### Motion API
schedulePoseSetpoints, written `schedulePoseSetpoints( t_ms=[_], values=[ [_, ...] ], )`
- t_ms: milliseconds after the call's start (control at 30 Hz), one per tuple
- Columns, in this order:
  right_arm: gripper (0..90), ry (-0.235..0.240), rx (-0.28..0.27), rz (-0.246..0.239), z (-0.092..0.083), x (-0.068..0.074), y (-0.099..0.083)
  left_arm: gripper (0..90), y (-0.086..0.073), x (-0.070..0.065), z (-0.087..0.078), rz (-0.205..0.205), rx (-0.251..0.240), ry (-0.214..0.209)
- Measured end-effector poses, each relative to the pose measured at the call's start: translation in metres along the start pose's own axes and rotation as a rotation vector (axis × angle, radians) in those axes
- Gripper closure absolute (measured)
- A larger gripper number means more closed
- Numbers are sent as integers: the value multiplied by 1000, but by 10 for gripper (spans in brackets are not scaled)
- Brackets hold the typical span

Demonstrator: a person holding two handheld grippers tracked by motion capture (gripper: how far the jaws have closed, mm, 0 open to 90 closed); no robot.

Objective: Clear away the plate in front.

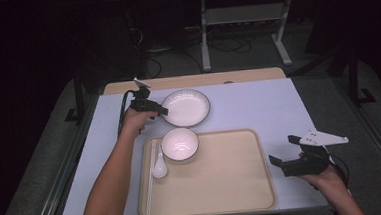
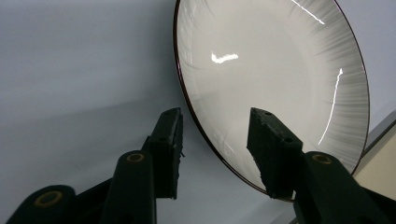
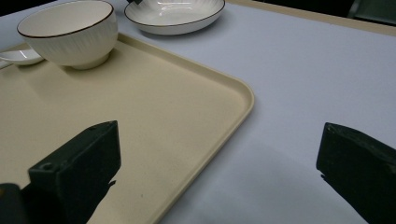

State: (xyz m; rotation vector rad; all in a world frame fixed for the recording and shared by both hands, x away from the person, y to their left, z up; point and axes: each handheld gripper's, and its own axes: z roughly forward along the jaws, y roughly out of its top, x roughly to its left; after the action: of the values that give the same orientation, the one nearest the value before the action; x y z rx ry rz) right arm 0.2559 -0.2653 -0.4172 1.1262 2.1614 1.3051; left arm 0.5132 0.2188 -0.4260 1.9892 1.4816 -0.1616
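We are bringing the left gripper [image 1: 159,111] to the near-left rim of the shallow white ribbed plate with a dark edge [image 1: 185,107], which is sitting on the grey bench [image 1: 258,108] just behind the beige plastic tray [image 1: 218,178]. Its jaws are straddling the rim, half closed and not yet pressing. We judge that seating them deeper before squeezing is wise, since glazed rims slip. The right gripper [image 1: 284,154] is hovering wide open beside the tray.
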Motion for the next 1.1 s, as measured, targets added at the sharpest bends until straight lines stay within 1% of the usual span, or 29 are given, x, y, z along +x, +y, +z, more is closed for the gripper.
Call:
schedulePoseSetpoints(
  t_ms=[200, 367, 433, 567, 633, 733, 867, 1000, 1100],
  values=[
    [0, 0, -1, -2, 0, 0, 0, 617, 0, 2, 8, -20, 18, -21],
    [0, -1, -3, -2, -1, -1, 0, 646, -1, 3, 16, -26, 39, -33],
    [0, 0, -2, -1, 0, -1, 0, 669, -1, 4, 16, -32, 38, -32],
    [0, 1, 0, -2, 0, -1, 0, 682, -1, 6, 16, -37, 40, -45],
    [0, 2, 2, -3, 0, 0, 0, 694, -1, 8, 15, -52, 40, -59],
    [0, 2, 2, -2, 0, 0, 0, 726, -1, 14, 14, -84, 28, -88],
    [0, 1, 0, -1, 0, -1, 0, 753, 1, 10, 10, -67, 19, -63],
    [0, 2, 0, -2, 0, -1, 0, 812, 3, 8, 5, -78, -16, -91],
    [0, 2, -2, -1, 0, -1, 0, 855, 6, 4, 1, -71, -44, -110]
  ],
)
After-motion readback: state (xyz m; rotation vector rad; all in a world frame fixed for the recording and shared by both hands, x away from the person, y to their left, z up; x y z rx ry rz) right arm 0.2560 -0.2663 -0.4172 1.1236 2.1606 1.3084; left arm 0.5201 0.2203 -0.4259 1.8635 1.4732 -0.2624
